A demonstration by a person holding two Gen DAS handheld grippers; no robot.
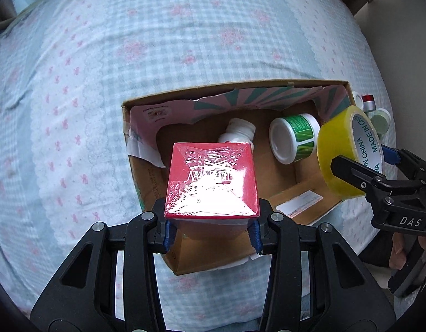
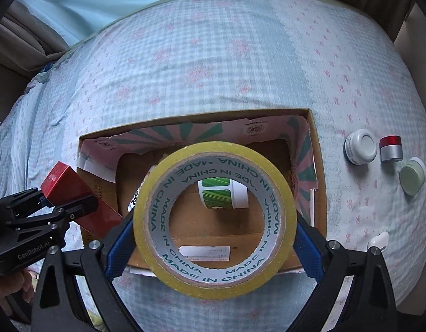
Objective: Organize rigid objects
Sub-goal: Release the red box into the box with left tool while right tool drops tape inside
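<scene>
Tape roll (image 2: 214, 218) clamped across its width in the right gripper (image 2: 213, 251), blue pads (image 2: 307, 246) tight on both sides; "MADE IN CHINA" printed in green again and again round the grey inner core. Held over the near half of the carton (image 2: 314, 149), above its floor. "DAS" legible on the right gripper body in the left view, "GenRobot.AI" on the left gripper body in the right view.

Red box (image 1: 211, 181) clenched in the left gripper (image 1: 211, 233), pads on its two flanks, shiny film over the top face with white lettering lost in glare (unreadable). Hanging above the carton's left end.

Carton open-topped, brown cardboard, pink-and-green striped lining torn along the far wall, small printed marks on the lining too fine to read. A white label (image 2: 204, 251) stuck to the floor, text illegible. Inside: a white jar with a green label (image 1: 293, 138) lying on its side, and a white bottle (image 1: 238, 132) beside it, half hidden behind the red box.

Outside, on the checked sheet (image 2: 213, 69) to the right of the carton: a white jar (image 2: 361, 149), a red-and-silver cap (image 2: 390, 148), a pale green jar (image 2: 412, 179), close together; nearer, a small white piece (image 2: 377, 239), well apart from them.
</scene>
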